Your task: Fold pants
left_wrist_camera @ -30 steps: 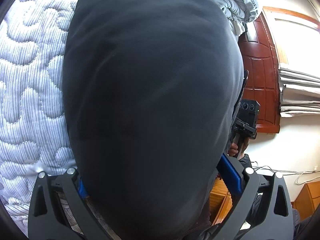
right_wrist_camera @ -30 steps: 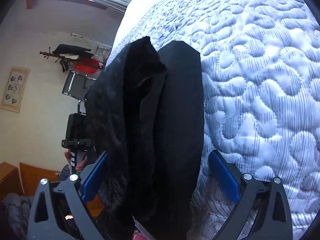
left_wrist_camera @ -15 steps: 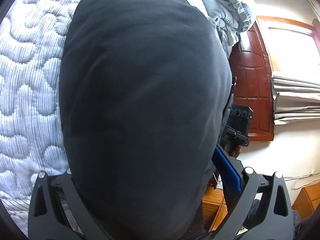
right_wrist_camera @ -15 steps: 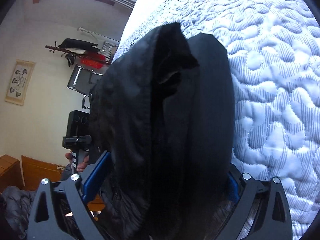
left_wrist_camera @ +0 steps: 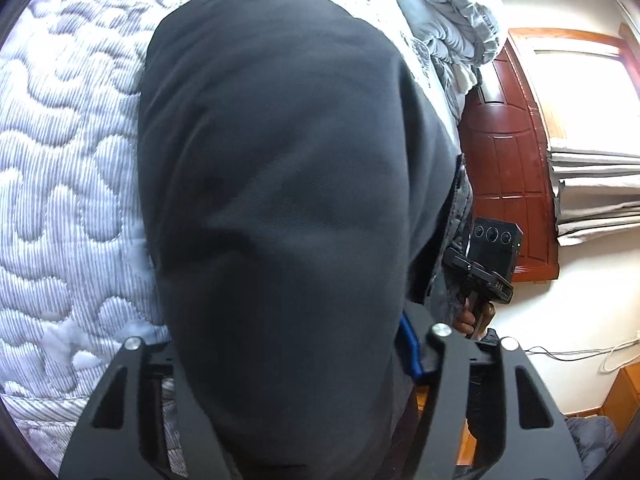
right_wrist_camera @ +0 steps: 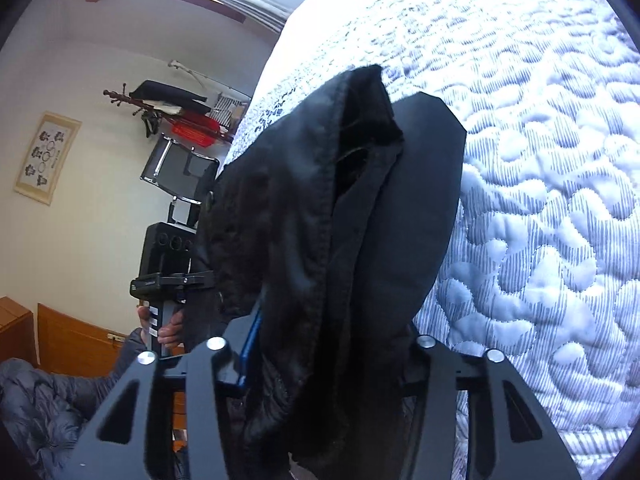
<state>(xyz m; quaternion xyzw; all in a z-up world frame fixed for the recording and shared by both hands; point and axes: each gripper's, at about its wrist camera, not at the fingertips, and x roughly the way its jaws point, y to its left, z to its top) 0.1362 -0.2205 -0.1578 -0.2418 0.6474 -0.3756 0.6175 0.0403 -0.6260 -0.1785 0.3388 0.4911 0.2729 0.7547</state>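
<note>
Both grippers' jaws have just been closing: left gripper (left_wrist_camera: 296,364) and right gripper (right_wrist_camera: 324,360) each clamp the dark pants (left_wrist_camera: 276,200), which fill mid-frame over the bed (left_wrist_camera: 60,160). Grip looks set; lifting into a fold likely follows.

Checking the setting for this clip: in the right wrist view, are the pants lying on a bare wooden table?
No, the dark pants rest on a quilted white and grey bed cover, with no table under them.
</note>
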